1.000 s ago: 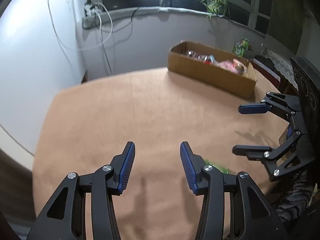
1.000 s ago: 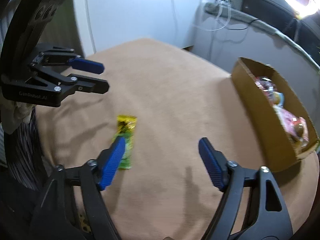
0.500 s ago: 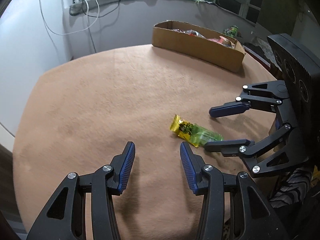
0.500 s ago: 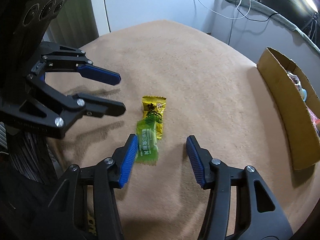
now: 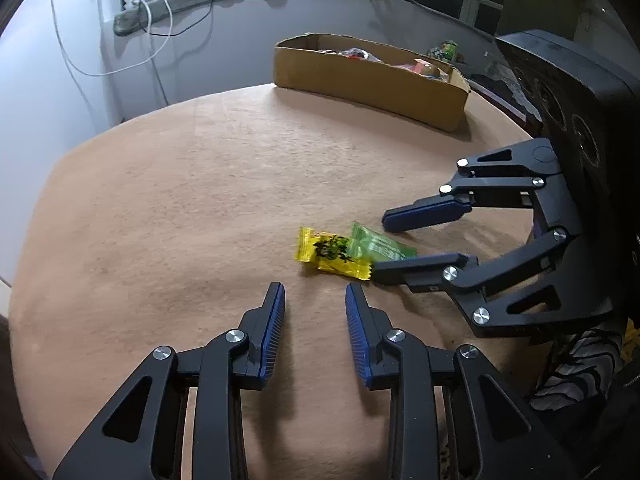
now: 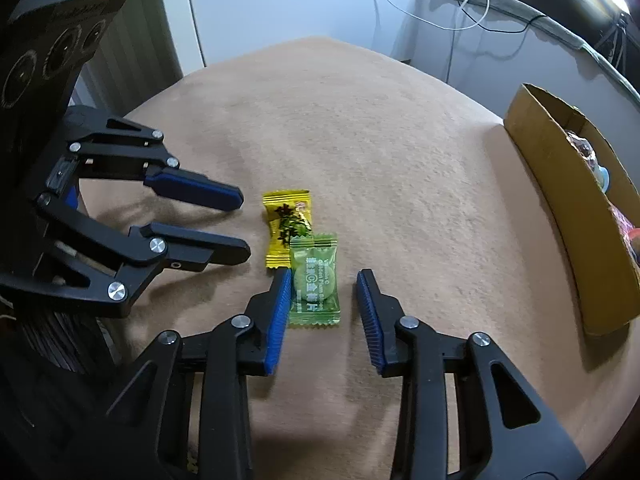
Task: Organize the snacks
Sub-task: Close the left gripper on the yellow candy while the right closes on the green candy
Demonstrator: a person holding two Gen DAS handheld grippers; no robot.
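Right gripper (image 6: 323, 280): black linkage arms, ribbed blue pads; jaws parted and closing, angled down over the table, with the near part of the green candy packet (image 6: 315, 280) between them, the left pad at its edge, no firm press visible. Left gripper (image 5: 315, 292): same build; jaws parted and closing on nothing, only bare cloth between the pads, tips just short of the yellow candy packet (image 5: 326, 250). Green candy packet: translucent glossy film, crimped serrated ends, a round tablet visible inside, printed lettering; flat on the table, long axis running along the right gripper's line of sight, far end overlapping the yellow packet's corner. Yellow candy packet: opaque glossy film, crimped ends, dark leaf print; flat, long axis nearly parallel to the green one, set just beyond it and slightly towards the left gripper. Table (image 5: 192, 184): rounded outline, covered in tan short-pile cloth, matte and faintly mottled. Cardboard box (image 5: 372, 80): long, low, open-topped, plain brown corrugated walls, standing at the far edge of the table, well apart from both packets, holding assorted wrapped snacks (image 5: 356, 54).
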